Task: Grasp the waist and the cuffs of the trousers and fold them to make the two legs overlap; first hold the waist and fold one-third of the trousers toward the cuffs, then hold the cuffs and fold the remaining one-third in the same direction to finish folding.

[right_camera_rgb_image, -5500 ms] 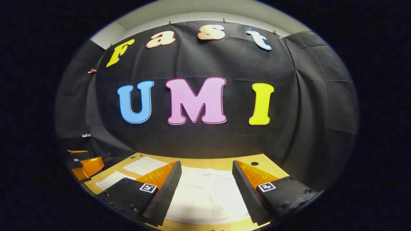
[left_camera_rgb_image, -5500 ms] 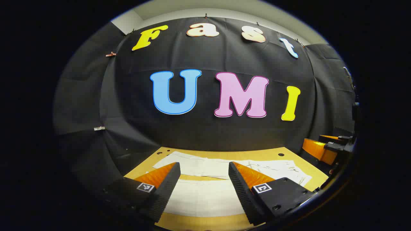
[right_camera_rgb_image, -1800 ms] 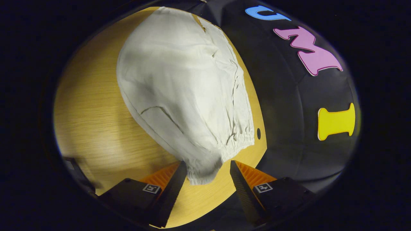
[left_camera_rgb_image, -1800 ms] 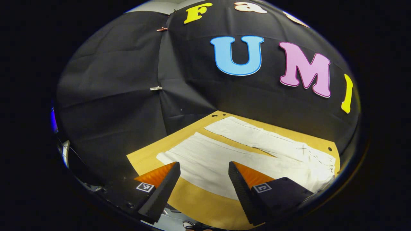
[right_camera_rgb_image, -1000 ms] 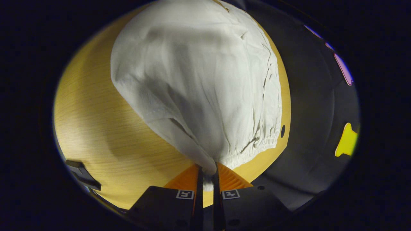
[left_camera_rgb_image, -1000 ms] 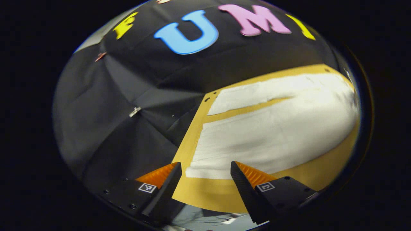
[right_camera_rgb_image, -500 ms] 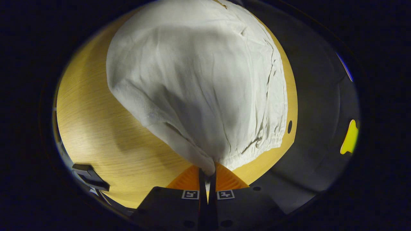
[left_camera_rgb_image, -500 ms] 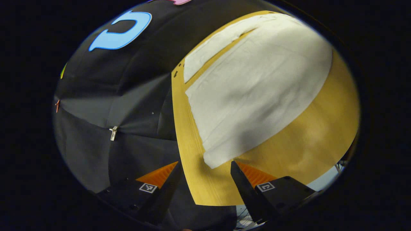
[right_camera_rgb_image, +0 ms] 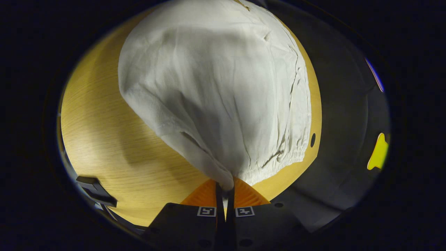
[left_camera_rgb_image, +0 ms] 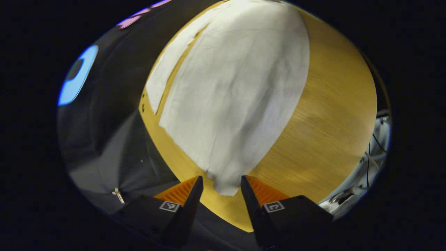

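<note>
Two grippers at opposite ends of the white trousers [right_camera_rgb_image: 216, 87] on the wooden table [right_camera_rgb_image: 104, 139].

Right gripper [right_camera_rgb_image: 225, 188] has its fingers pinched tight on the elastic waist corner [right_camera_rgb_image: 226, 179], cloth bunching up from the tabletop. Left gripper [left_camera_rgb_image: 218, 188] stands spread wide, a trouser cuff corner [left_camera_rgb_image: 224, 186] lying between its fingers, neither one pressing on it; both legs lie flat, side by side.

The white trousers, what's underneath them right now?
The trousers lie on the wooden table, bare around them. The right gripper pinches the waist corner. Whatever lies beneath the cloth is covered.
</note>
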The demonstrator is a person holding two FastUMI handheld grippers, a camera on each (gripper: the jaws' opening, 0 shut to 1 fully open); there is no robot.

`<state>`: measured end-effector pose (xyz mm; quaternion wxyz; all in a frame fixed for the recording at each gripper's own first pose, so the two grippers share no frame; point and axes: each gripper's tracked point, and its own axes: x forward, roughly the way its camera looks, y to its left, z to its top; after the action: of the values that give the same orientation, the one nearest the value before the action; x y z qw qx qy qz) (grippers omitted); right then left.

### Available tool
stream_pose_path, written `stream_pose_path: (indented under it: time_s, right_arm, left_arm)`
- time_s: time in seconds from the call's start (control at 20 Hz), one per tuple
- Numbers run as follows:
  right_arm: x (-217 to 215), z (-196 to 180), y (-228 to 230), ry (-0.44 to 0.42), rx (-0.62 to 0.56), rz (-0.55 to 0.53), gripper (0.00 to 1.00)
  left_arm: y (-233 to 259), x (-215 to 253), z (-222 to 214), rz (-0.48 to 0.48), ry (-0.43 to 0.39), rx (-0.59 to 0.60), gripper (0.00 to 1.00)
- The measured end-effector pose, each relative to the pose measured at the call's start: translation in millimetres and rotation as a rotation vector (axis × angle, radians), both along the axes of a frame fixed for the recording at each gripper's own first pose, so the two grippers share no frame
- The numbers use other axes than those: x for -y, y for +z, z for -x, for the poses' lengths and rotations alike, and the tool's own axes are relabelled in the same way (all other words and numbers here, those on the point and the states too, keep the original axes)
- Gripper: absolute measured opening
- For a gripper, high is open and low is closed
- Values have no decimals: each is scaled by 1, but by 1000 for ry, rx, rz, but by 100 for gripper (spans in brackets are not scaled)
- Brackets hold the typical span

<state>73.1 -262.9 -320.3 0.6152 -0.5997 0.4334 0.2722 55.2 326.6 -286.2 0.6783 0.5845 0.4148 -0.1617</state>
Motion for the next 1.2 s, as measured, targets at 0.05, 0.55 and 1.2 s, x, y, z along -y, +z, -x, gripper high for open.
stream_pose_path:
  time_s: [0.05,0.55,1.2]
  right_arm:
    - [2,0,-1,-6,-3,-2,5]
    - [2,-1,1,-31,-15,-40,5]
    - [5,-14,50,-135,146,-103,5]
  left_arm:
    - [-1,2,-5,-12,-10,-24,62]
    - [-10,3,-11,1,80,-170,10]
    - [28,12,-19,64,113,-52,5]
